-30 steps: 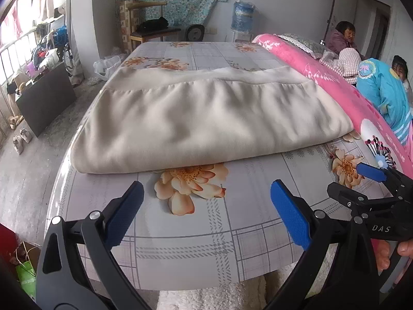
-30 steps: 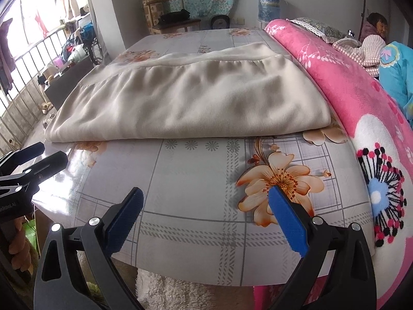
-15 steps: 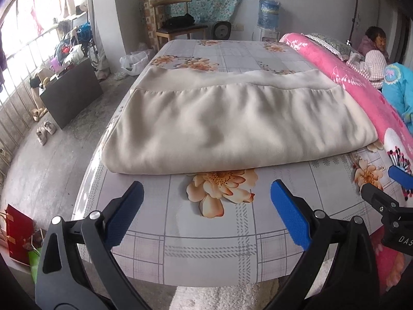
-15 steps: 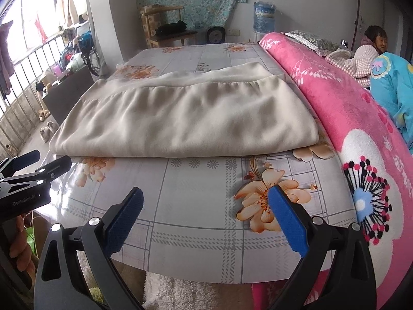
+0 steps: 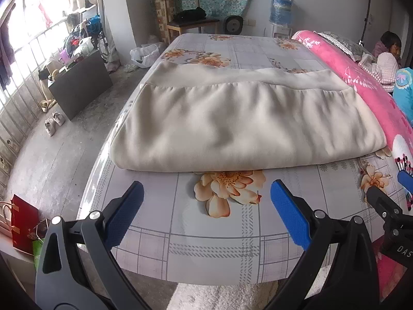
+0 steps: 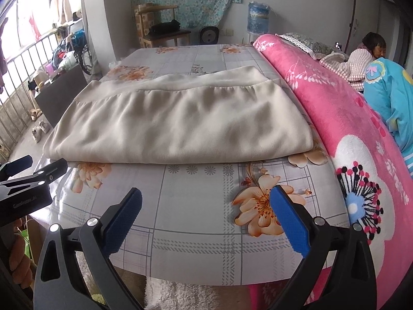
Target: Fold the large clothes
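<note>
A large beige cloth (image 5: pixel 240 126) lies folded flat in a wide rectangle on the flowered table (image 5: pixel 214 237); it also shows in the right wrist view (image 6: pixel 180 126). My left gripper (image 5: pixel 206 196) is open and empty, held back over the table's near edge, apart from the cloth's front fold. My right gripper (image 6: pixel 206 201) is open and empty too, near the front edge to the right. Each gripper shows at the edge of the other's view.
A pink flowered blanket (image 6: pixel 348 118) runs along the table's right side. Two people (image 6: pixel 374 49) sit at the far right. A chair (image 5: pixel 185 20) and a water bottle (image 5: pixel 281 7) stand behind the table. A dark box (image 5: pixel 80 85) and shoes are on the floor at left.
Both grippers have drawn back and swung a little left; the cloth sits further right in the left wrist view. The cloth has not moved. Both stay open.
</note>
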Demonstrator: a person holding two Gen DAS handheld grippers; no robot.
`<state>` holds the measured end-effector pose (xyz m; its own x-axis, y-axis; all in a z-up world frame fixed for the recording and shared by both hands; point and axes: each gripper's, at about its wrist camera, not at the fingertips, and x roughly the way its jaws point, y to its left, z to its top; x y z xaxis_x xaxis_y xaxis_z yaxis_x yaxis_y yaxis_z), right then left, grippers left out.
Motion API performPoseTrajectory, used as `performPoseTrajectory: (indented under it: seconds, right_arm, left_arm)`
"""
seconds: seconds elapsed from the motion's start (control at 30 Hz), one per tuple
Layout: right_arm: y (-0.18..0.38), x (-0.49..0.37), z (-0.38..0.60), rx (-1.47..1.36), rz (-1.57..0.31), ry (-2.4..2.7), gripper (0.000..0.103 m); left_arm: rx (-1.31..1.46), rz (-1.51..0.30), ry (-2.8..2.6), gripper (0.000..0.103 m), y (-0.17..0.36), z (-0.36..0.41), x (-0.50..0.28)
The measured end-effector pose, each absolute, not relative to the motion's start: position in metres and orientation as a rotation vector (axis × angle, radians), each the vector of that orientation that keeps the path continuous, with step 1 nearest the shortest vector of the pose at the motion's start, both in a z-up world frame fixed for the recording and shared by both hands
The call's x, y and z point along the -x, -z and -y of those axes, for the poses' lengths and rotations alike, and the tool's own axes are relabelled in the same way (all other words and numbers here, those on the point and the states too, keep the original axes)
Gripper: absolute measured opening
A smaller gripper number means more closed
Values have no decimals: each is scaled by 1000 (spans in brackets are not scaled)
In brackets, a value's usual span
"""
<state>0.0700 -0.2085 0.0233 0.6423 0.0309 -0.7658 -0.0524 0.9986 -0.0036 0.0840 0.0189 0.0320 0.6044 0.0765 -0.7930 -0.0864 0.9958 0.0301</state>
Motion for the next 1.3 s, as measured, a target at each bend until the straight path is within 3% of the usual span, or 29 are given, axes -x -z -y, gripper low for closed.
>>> performPoseTrajectory:
  seconds: [1.3]
  right_arm:
    - [-23, -80, 208, 47, -899, -39, 96]
  left_arm:
    - [22, -940, -62, 95, -34, -12, -94]
